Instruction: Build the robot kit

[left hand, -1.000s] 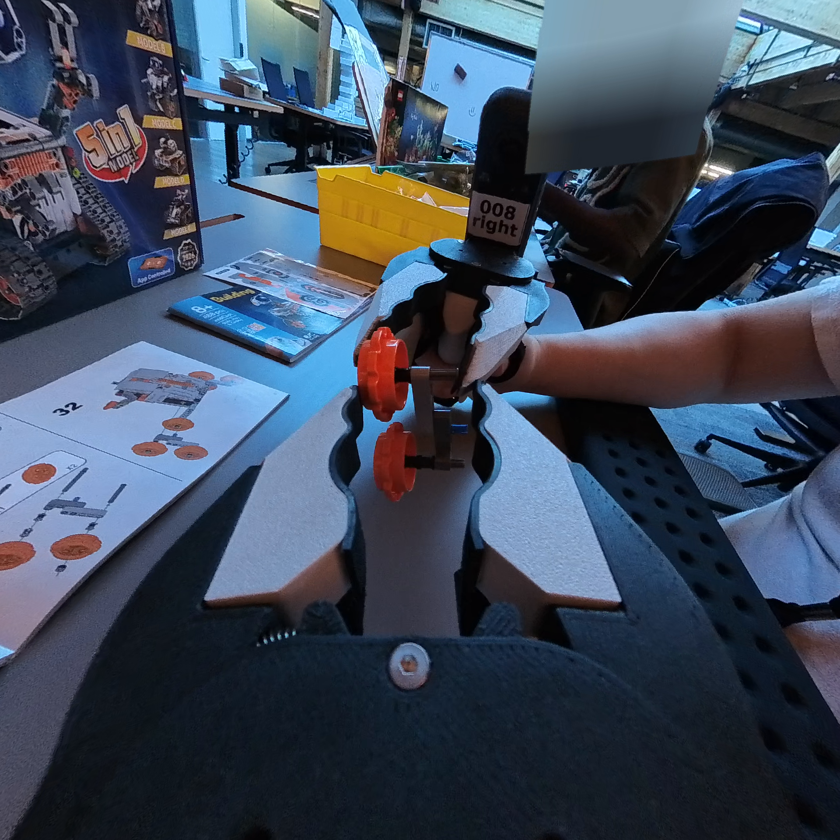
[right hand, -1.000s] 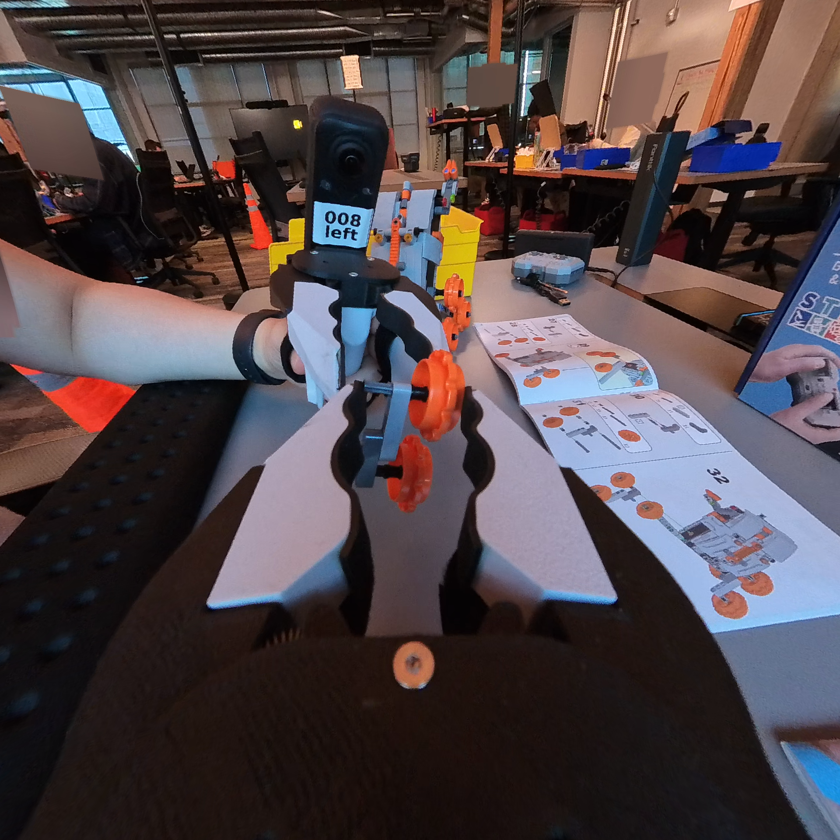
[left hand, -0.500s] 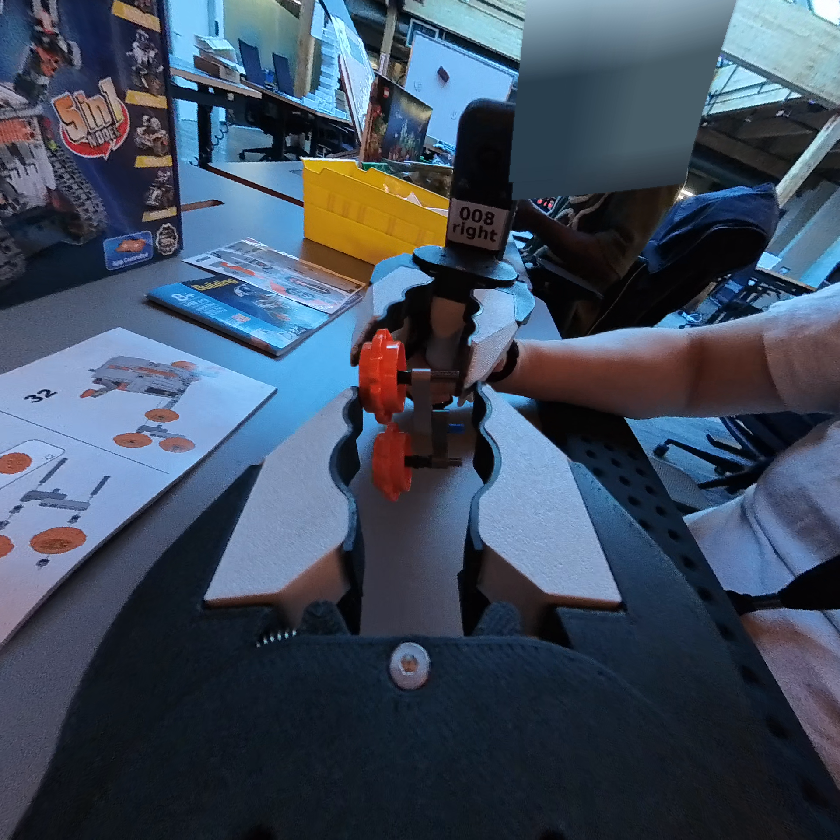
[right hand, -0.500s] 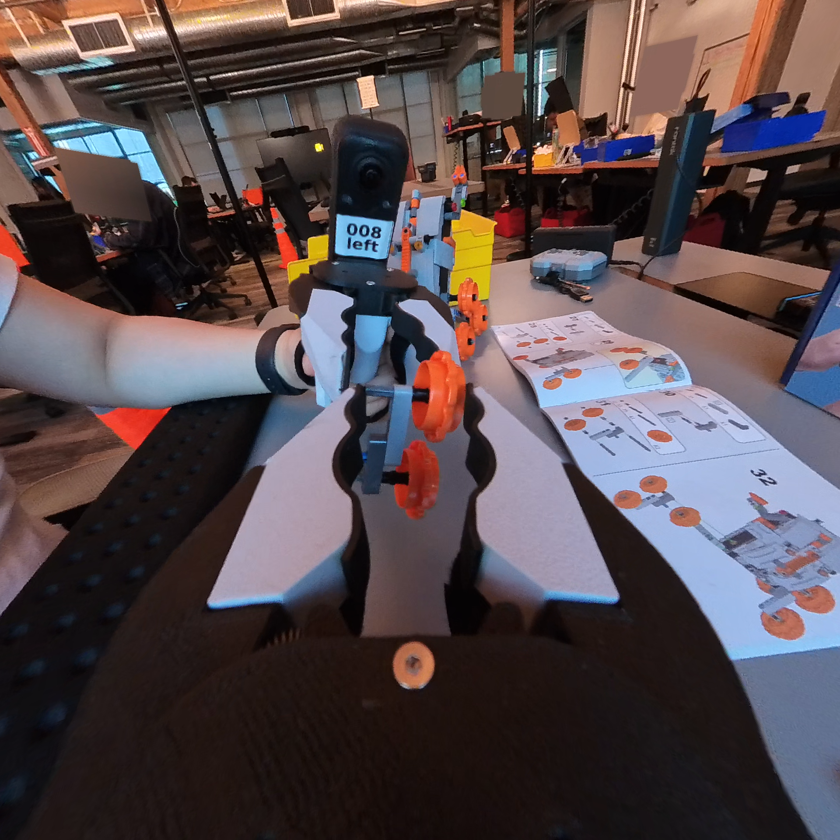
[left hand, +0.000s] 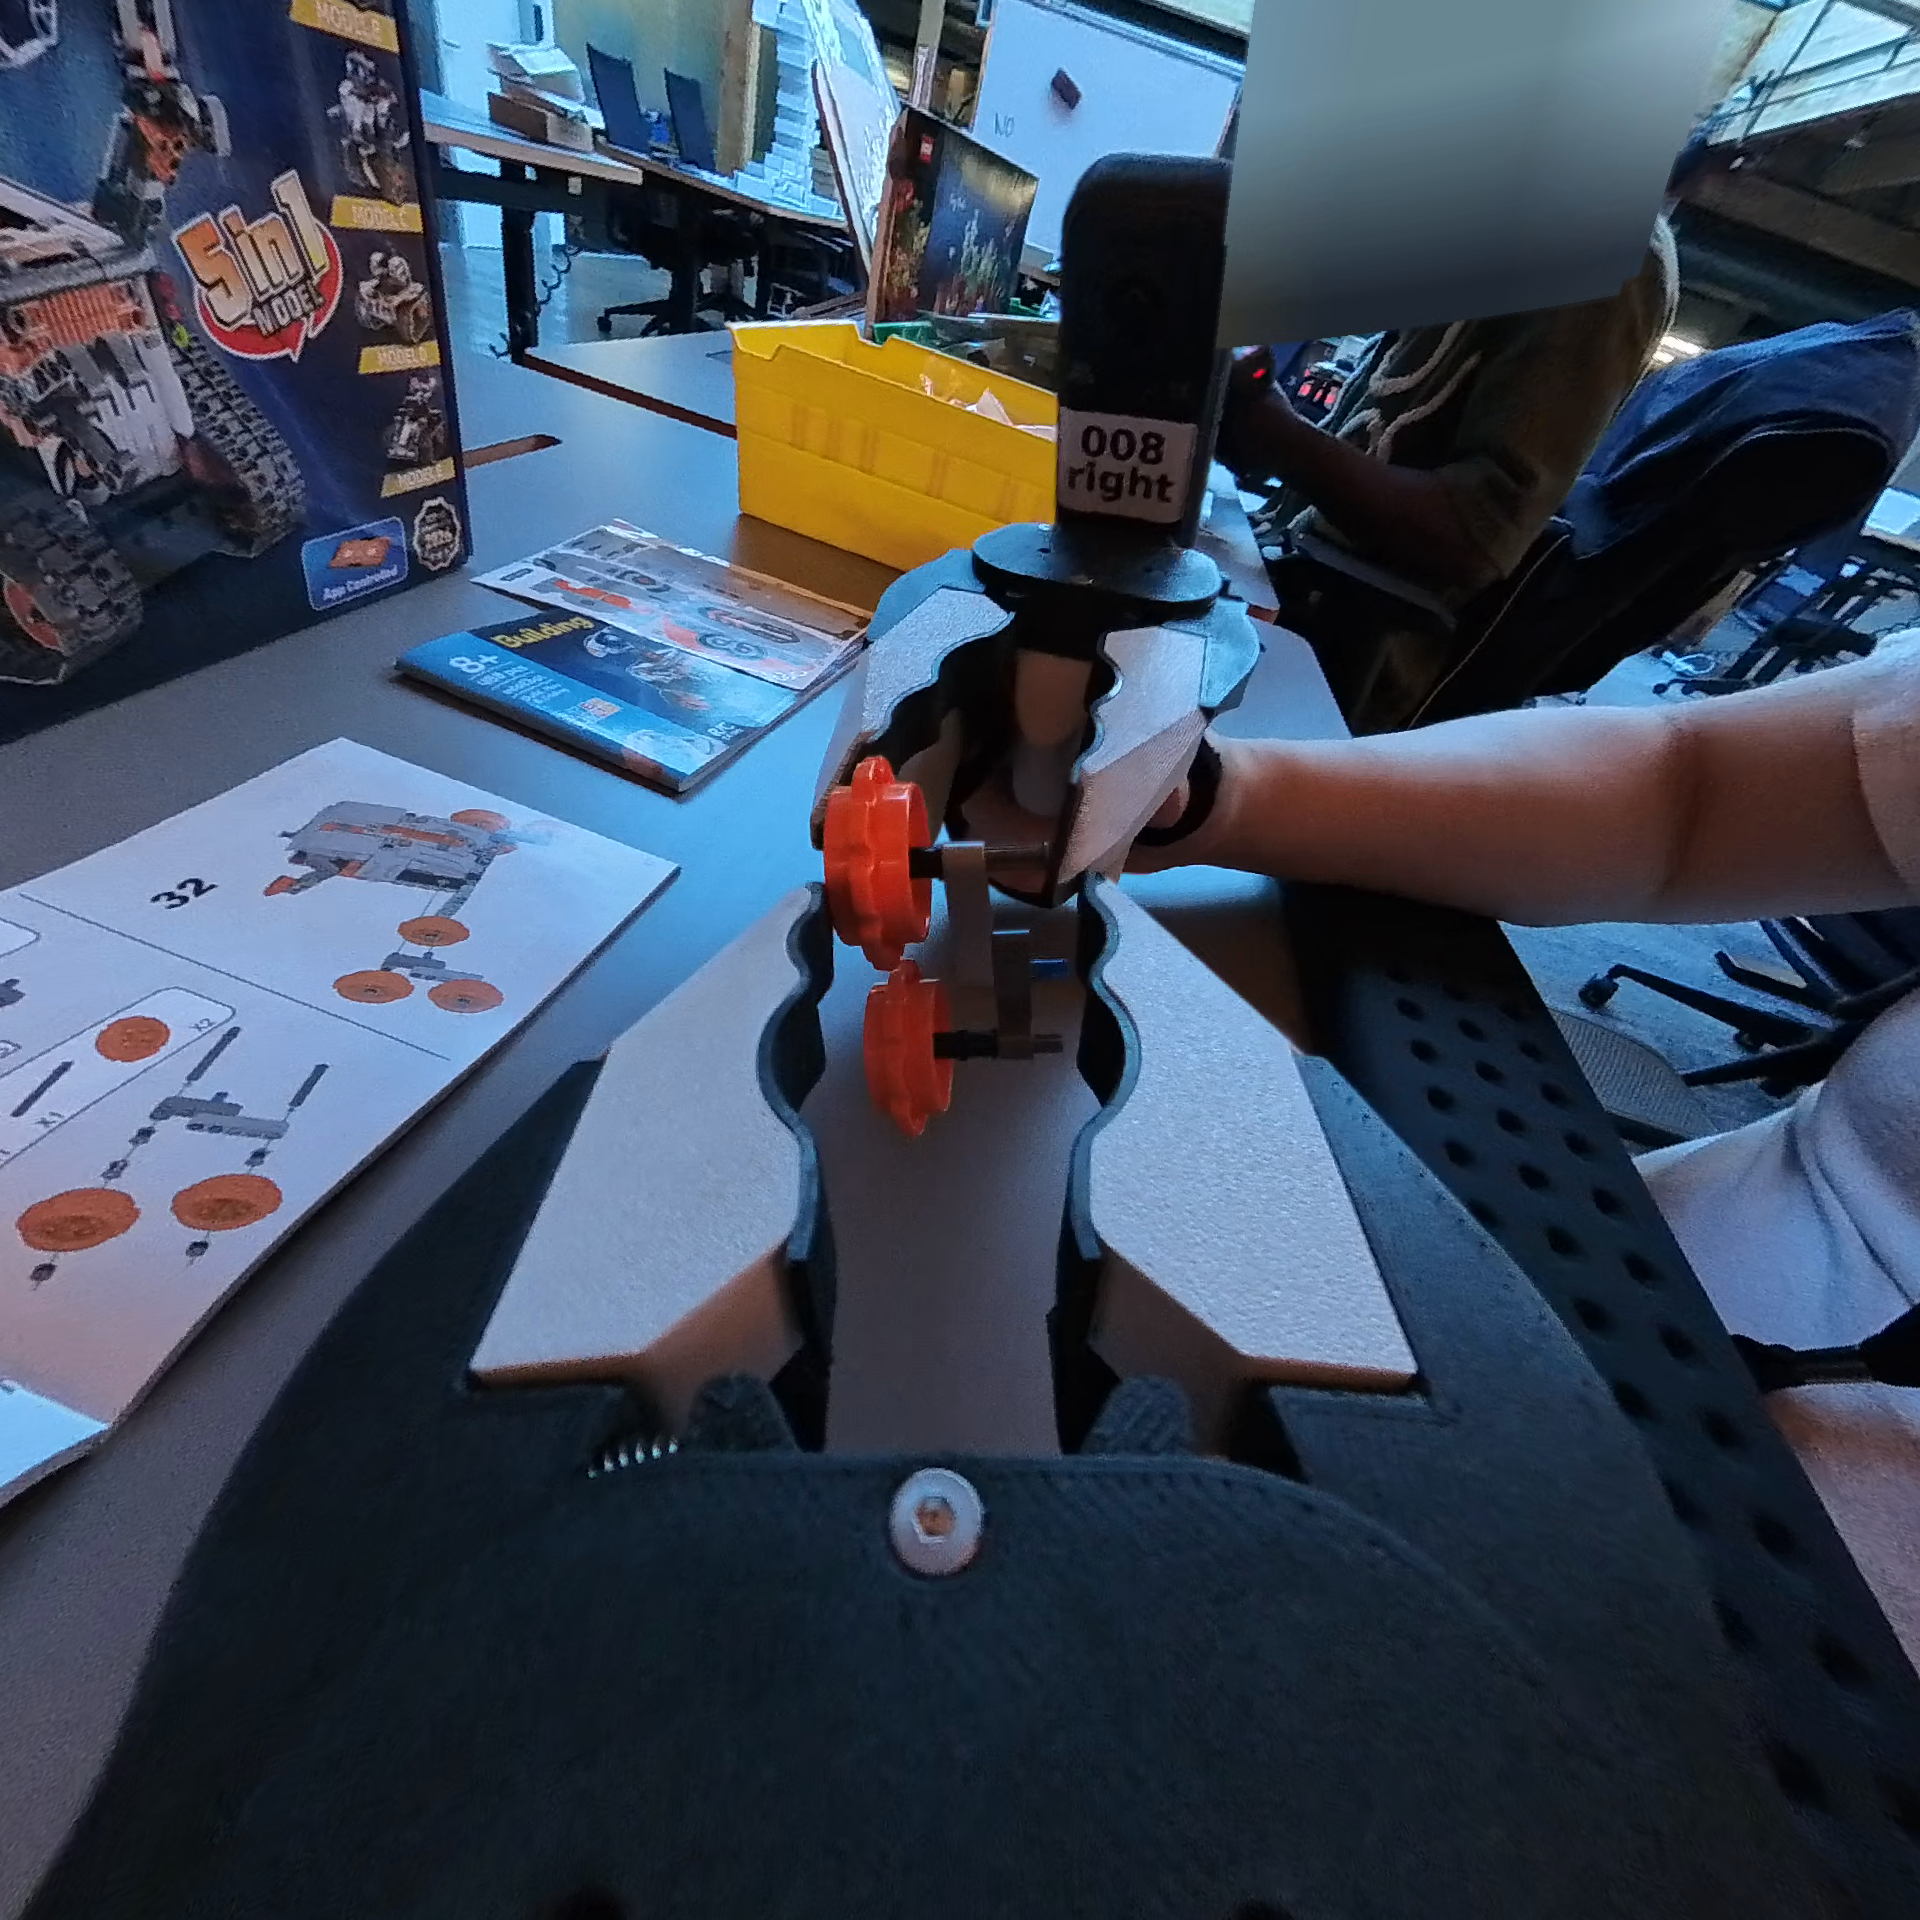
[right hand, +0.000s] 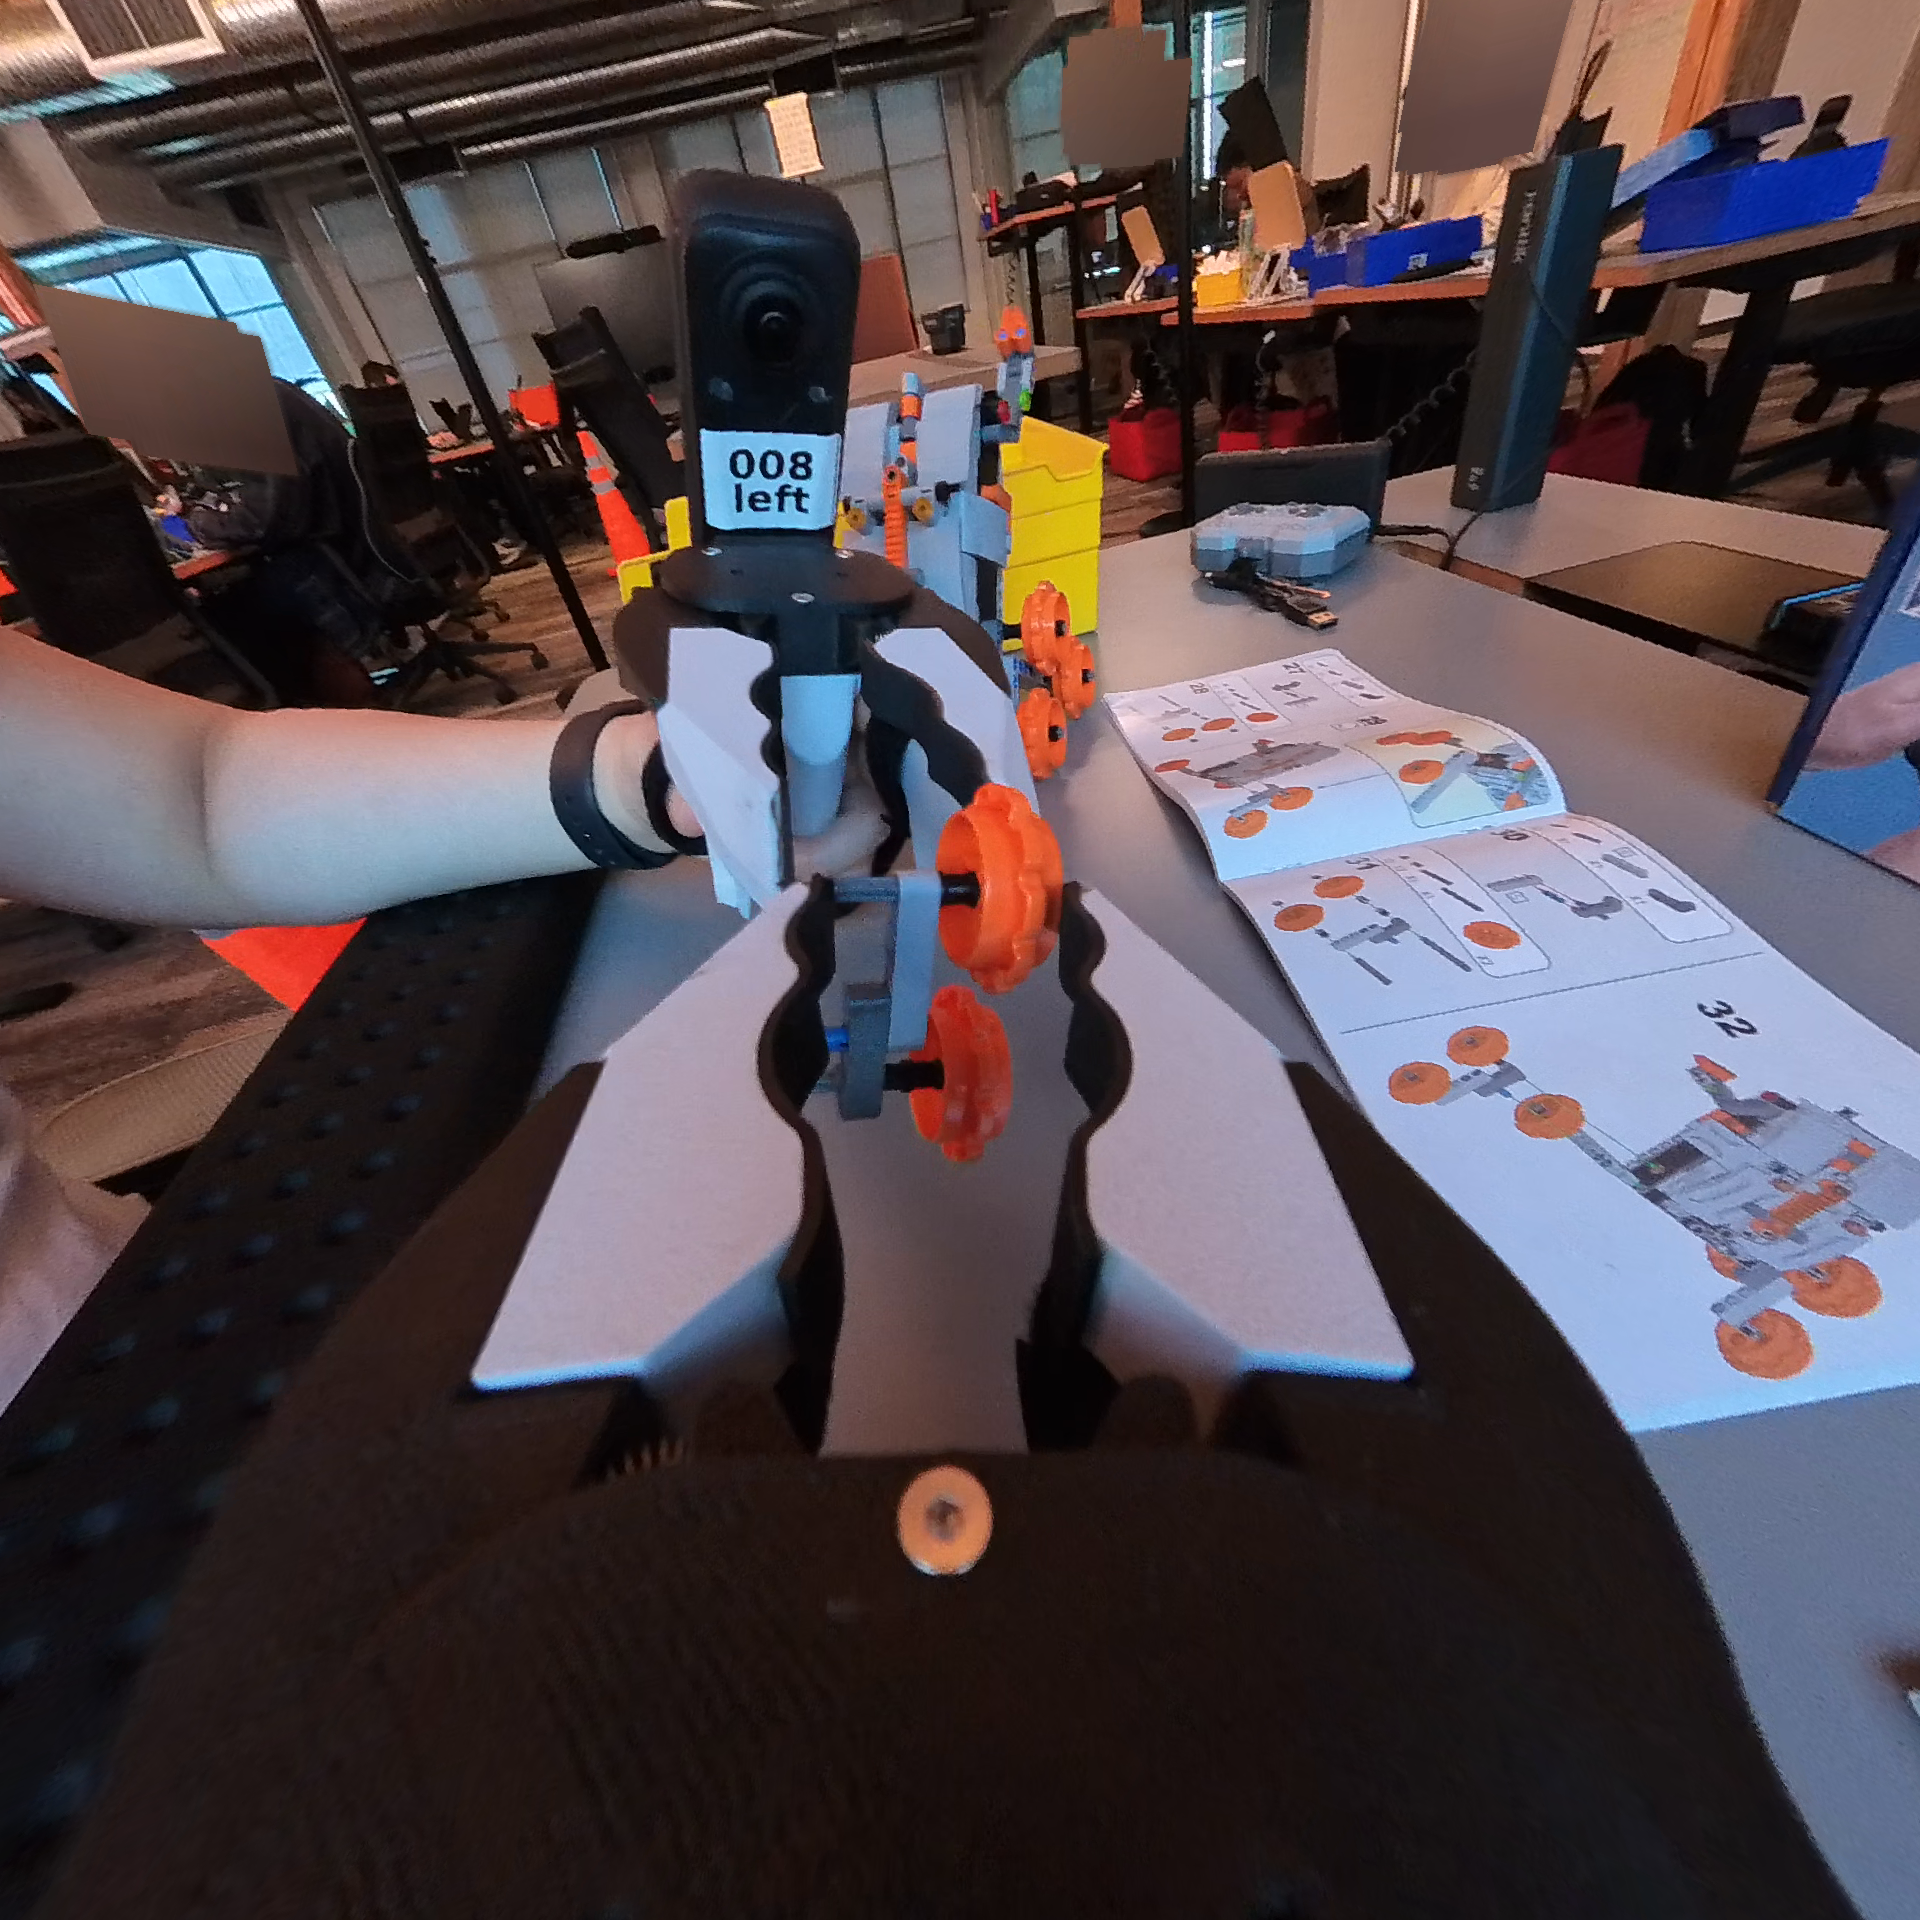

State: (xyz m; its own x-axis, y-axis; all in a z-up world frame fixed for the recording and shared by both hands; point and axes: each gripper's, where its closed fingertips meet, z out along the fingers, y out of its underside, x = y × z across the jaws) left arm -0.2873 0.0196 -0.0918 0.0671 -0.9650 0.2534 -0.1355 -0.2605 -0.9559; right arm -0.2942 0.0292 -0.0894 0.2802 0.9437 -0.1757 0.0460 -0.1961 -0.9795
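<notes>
Grey desk (left hand: 260, 717) in an open workshop is seen beneath both tools. A small grey plastic brick assembly with two orange toothed wheels (left hand: 940, 961) is held above the desk's near edge, between the two grippers. The left gripper (left hand: 951, 935) is closed onto it, the upper wheel touching one finger. The right gripper (right hand: 935, 935) is likewise narrowed around it; firm contact cannot be told. An open white instruction booklet (right hand: 1538, 997) lies flat beside them. A yellow plastic bin (left hand: 883, 447) stands at the far edge.
</notes>
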